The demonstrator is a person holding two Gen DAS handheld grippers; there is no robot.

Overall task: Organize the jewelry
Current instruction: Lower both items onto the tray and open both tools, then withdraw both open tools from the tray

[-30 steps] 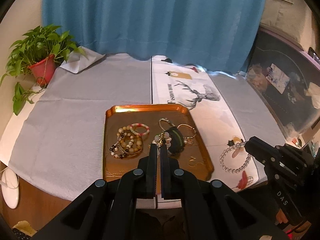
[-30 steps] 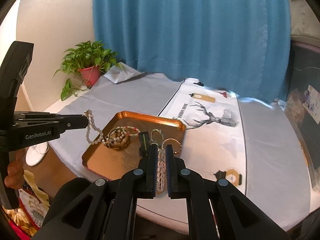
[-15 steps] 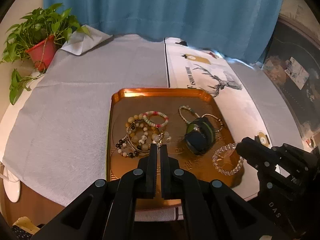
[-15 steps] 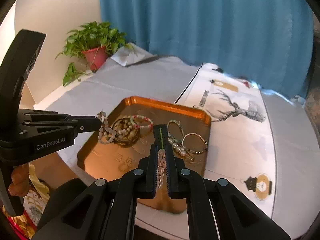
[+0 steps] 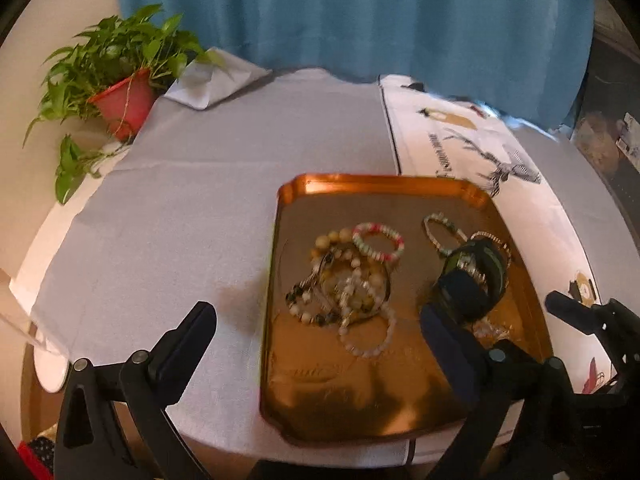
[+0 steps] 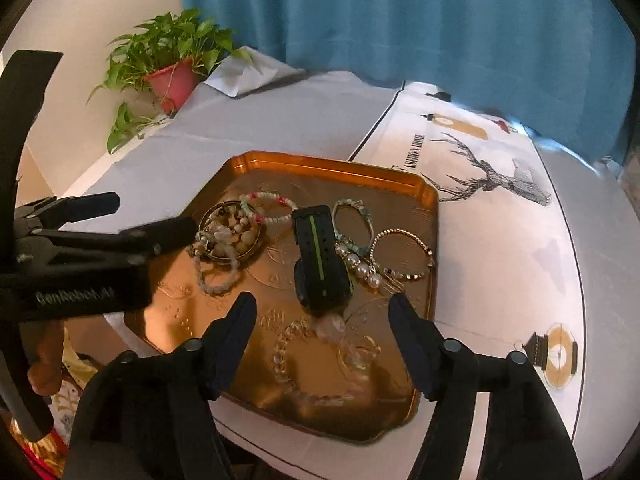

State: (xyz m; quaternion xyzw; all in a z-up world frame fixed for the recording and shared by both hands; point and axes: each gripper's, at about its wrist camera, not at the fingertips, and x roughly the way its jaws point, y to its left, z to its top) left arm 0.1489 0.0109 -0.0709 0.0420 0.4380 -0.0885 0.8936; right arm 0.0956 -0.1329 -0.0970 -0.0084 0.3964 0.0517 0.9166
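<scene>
A copper tray (image 5: 376,184) (image 6: 320,162) on the table holds the jewelry. A heap of beaded bracelets (image 5: 340,280) (image 6: 228,236) lies at its left, with a pale bead bracelet (image 5: 366,332) (image 6: 216,270) beside it. A black and green watch (image 5: 472,280) (image 6: 320,256) sits in the middle, with pearl and gold bracelets (image 6: 384,256) to its right. A clear crystal bracelet (image 6: 316,356) lies on the tray's near part. My left gripper (image 5: 316,336) is open and empty above the heap. My right gripper (image 6: 322,320) is open and empty above the crystal bracelet.
A potted green plant (image 5: 120,68) (image 6: 168,60) stands at the back left. A grey cloth (image 5: 208,200) covers the table, with a white deer-print runner (image 6: 492,184) on the right. A blue curtain (image 5: 352,12) hangs behind. The table's front edge is close below the tray.
Both grippers opened. The pale bead bracelet dropped from the left gripper onto the tray beside the heap. The crystal bracelet dropped from the right gripper onto the tray's near part.
</scene>
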